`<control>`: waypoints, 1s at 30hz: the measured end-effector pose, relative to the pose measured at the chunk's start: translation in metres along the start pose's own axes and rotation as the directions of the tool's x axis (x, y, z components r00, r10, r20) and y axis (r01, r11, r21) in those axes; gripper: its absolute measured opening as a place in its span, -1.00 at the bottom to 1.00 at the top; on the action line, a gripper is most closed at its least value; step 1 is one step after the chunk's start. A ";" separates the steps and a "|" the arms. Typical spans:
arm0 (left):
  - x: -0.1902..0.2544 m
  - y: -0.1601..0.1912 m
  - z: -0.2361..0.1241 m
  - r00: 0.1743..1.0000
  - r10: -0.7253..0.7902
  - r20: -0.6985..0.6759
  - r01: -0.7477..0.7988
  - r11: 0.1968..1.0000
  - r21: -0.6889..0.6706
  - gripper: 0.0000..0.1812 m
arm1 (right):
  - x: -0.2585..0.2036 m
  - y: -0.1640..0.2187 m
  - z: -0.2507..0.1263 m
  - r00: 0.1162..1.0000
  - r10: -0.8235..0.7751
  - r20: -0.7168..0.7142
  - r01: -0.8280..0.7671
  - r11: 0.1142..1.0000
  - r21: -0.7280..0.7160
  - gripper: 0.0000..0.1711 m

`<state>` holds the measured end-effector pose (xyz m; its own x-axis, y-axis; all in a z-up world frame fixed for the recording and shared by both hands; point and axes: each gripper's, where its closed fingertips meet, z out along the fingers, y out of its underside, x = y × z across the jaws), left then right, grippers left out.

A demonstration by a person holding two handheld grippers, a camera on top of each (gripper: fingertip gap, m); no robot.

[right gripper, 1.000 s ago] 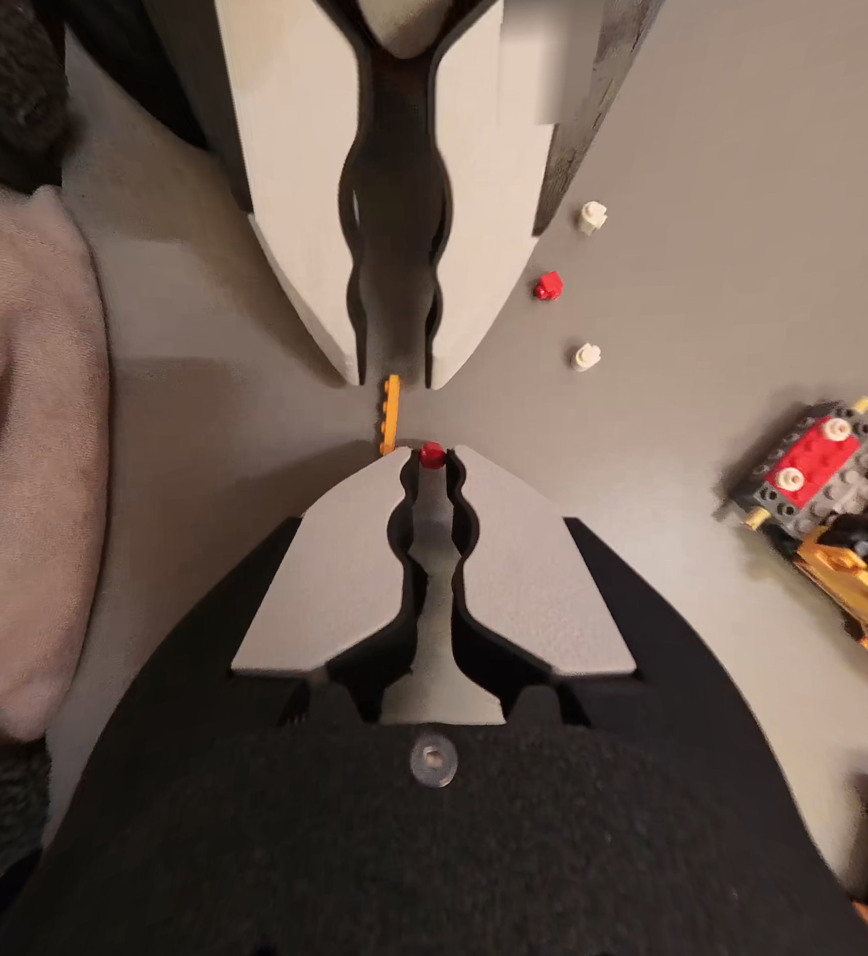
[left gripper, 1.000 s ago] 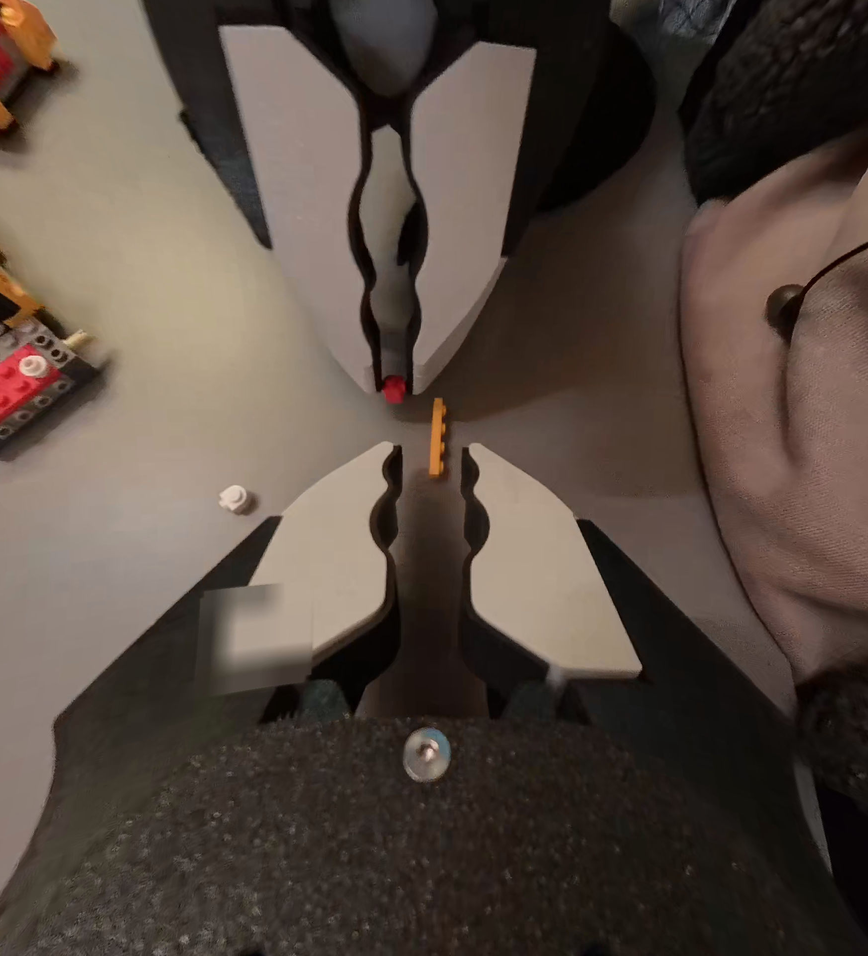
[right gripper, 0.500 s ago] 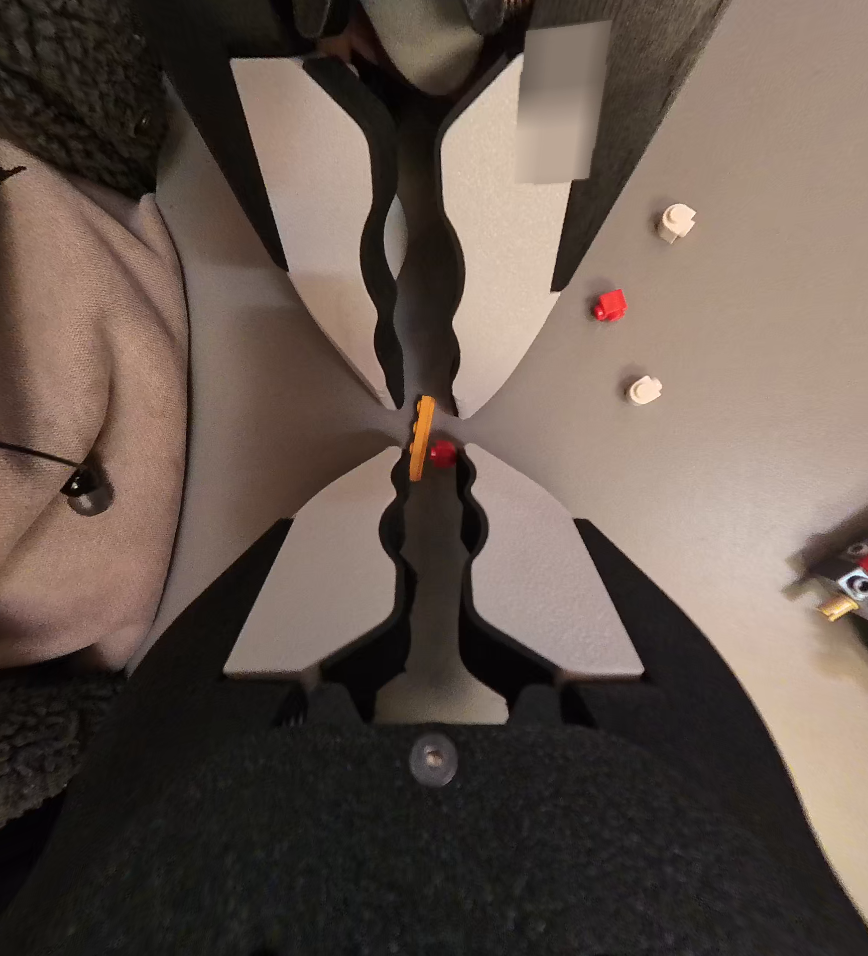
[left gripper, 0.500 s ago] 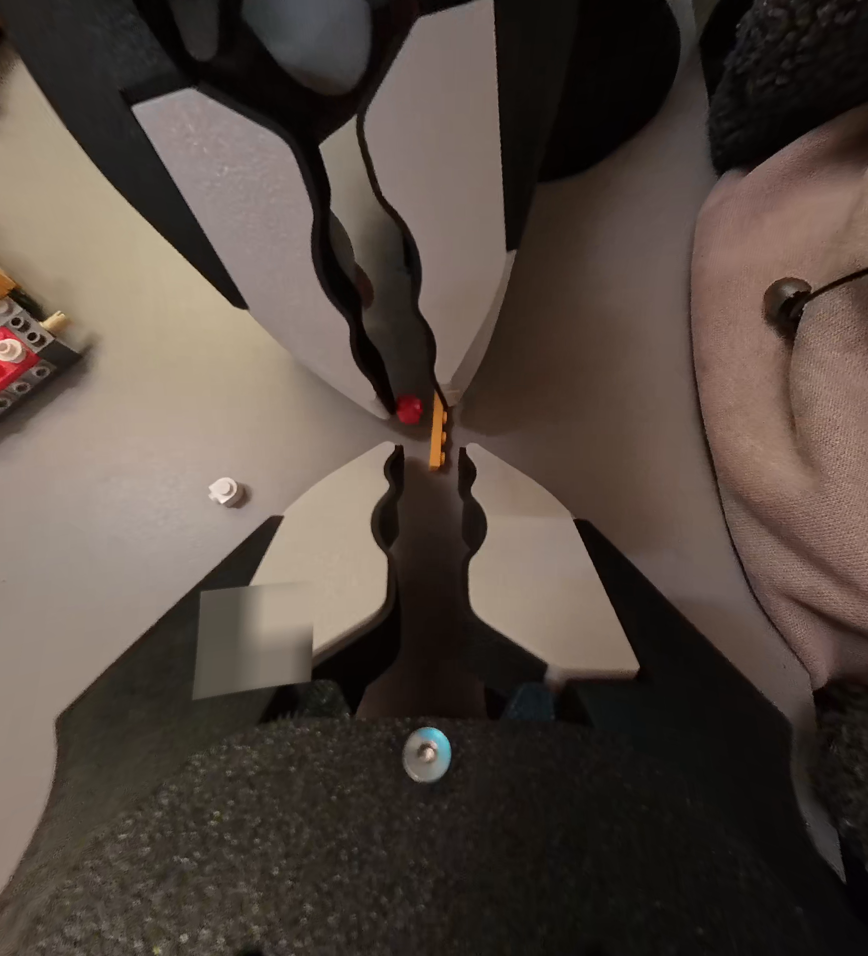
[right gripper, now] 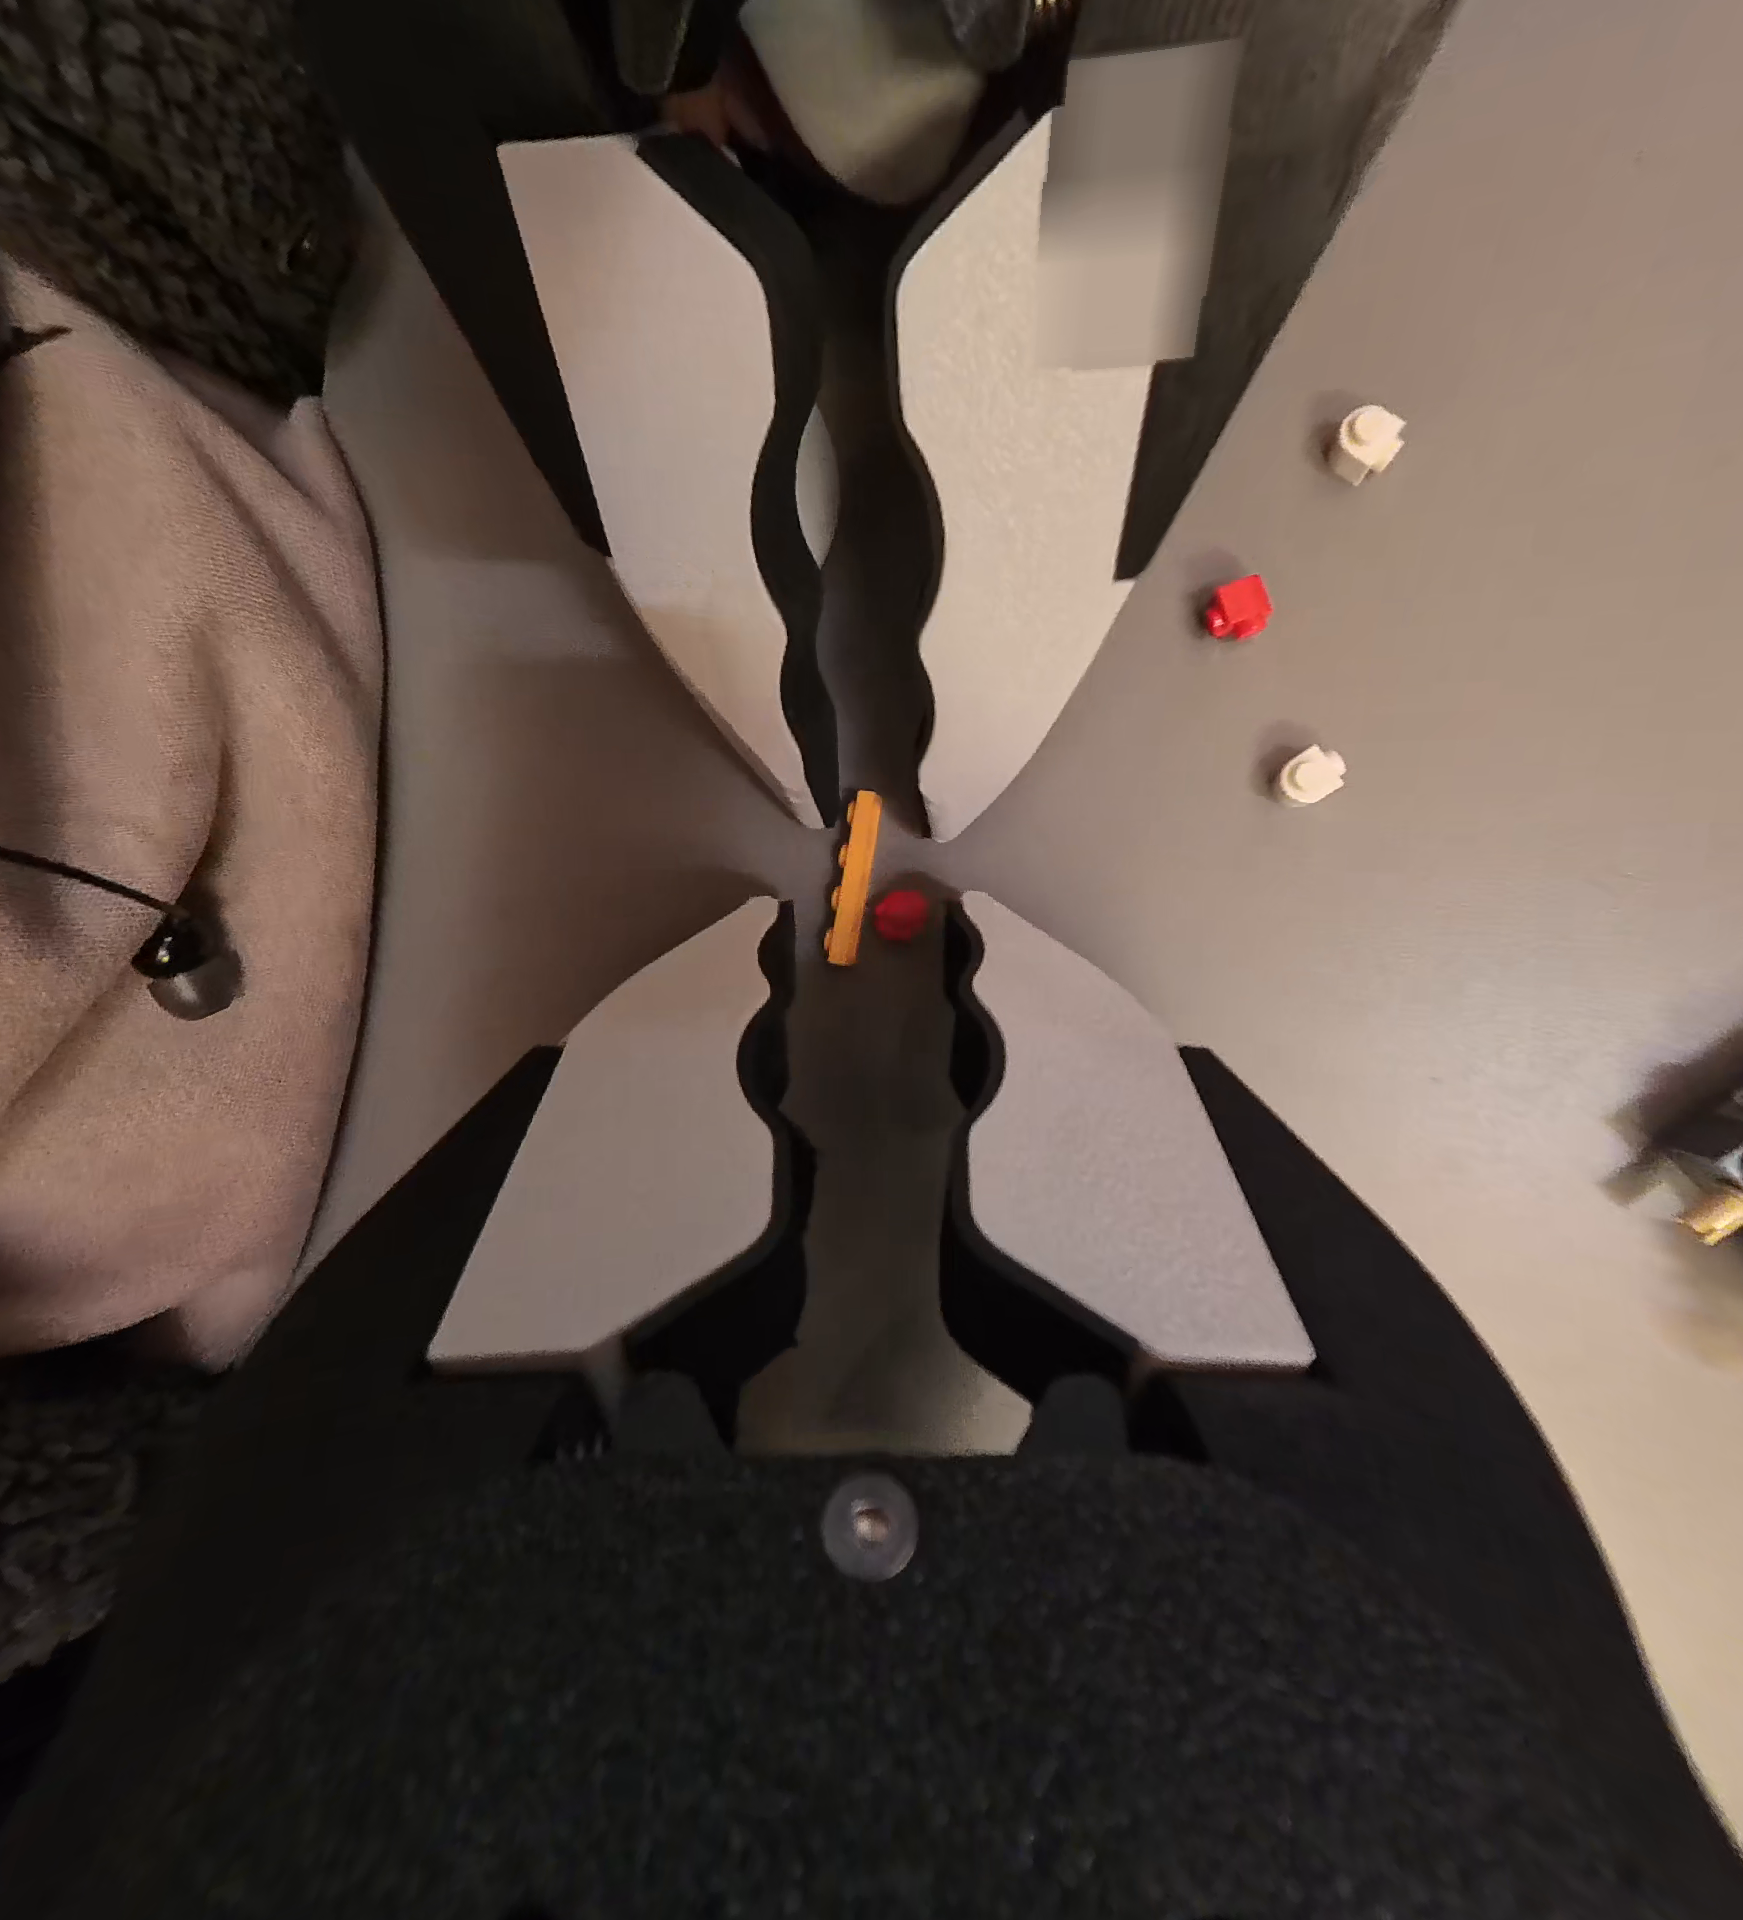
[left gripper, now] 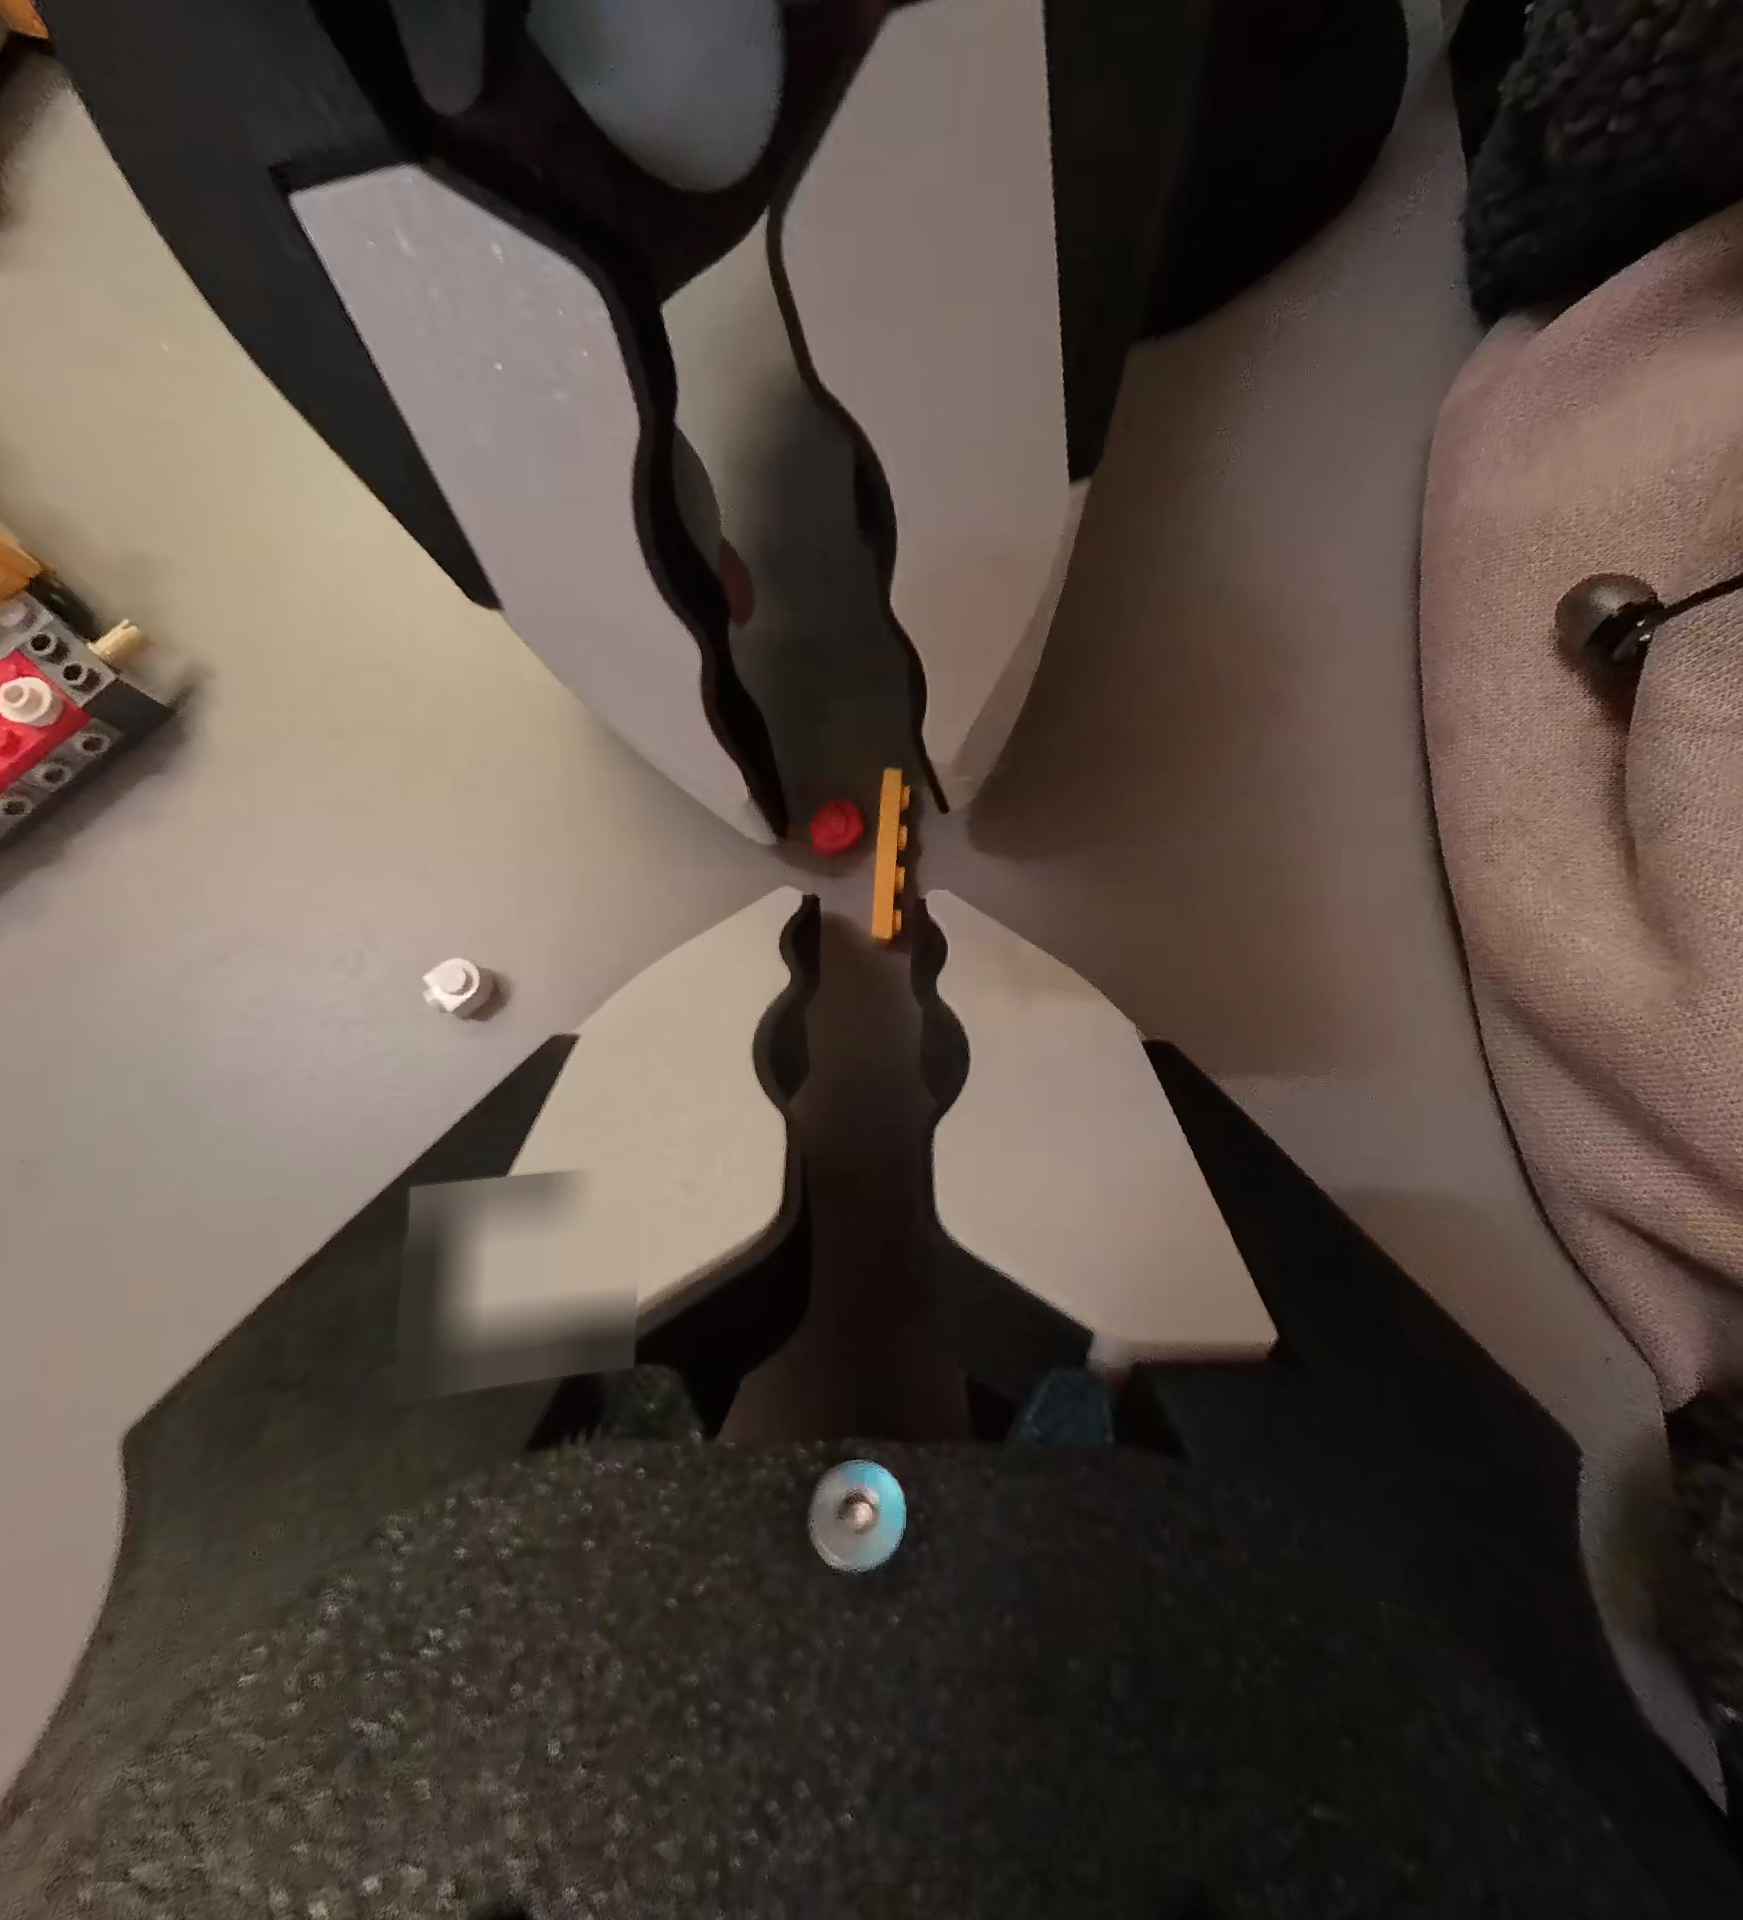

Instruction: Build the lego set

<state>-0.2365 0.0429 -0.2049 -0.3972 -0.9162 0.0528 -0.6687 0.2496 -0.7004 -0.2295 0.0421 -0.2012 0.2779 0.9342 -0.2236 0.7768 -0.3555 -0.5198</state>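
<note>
The grey desk point(left gripper: 254, 1091) fills both views, with a person's beige garment point(left gripper: 1625, 831) along the right of the left wrist frame. The left hand-held gripper point(left gripper: 865, 914) rises from the bottom centre, tips slightly apart, with the orange plate point(left gripper: 889, 854) standing on edge at them; whether they pinch it is unclear. The right hand-held gripper point(right gripper: 872, 920) meets it tip to tip, spread a little around the small red stud point(right gripper: 900, 914), not visibly clamping it. A part-built grey and red model point(left gripper: 5, 748) lies at the left edge, a white stud point(left gripper: 453, 985) nearer centre.
</note>
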 end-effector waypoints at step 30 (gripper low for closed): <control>0.010 0.002 0.001 0.999 0.030 -0.042 -0.030 0.999 -0.014 -0.94 | 0.000 0.003 -0.002 0.935 -0.309 0.171 0.302 0.951 0.067 -0.97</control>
<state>-0.2410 0.0342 -0.2063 -0.4428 -0.8945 0.0619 -0.6653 0.2816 -0.6914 -0.2260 0.0413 -0.2007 -0.0772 0.9788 -0.1897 0.7847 -0.0577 -0.6172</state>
